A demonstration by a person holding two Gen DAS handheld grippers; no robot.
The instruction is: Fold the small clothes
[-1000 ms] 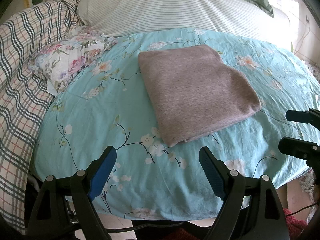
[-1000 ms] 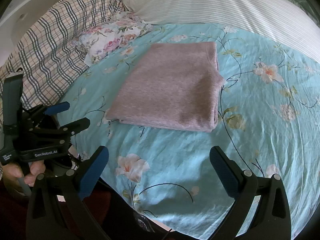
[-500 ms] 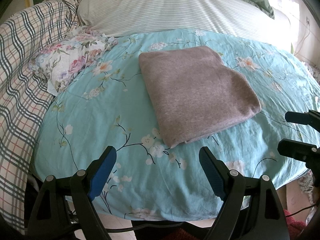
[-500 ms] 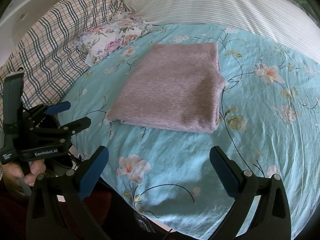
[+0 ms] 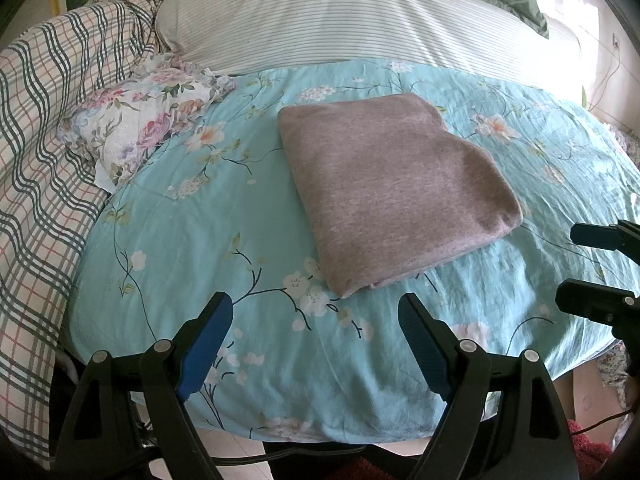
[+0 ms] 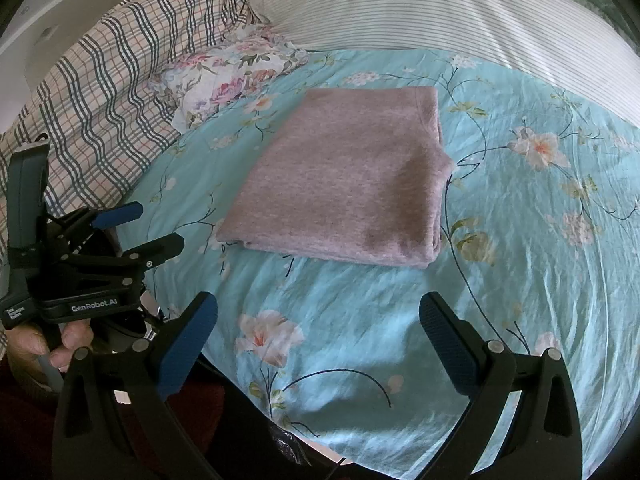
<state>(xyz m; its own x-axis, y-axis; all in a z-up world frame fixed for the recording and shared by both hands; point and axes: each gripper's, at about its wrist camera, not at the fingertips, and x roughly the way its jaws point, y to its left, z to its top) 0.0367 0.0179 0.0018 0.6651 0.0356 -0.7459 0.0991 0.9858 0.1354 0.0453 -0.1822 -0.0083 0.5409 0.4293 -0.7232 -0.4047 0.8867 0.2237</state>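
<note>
We hold the left gripper [image 5: 314, 338] and right gripper [image 6: 318, 330] low at the near edge of the bed; both sets of fingers spread wide, gripping nothing. Left unit's body reads "GenRobot.AI" in the right wrist view. Ahead, the folded mauve garment [image 5: 390, 190] lies flat on the teal floral sheet [image 5: 192, 248], well clear of both. Beyond: floral pillow [image 5: 140, 132], striped pillow [image 5: 340, 16].

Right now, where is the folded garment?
The folded garment lies flat mid-bed on the floral sheet, right of the floral pillow, untouched ahead of both open hand-held grippers.
</note>
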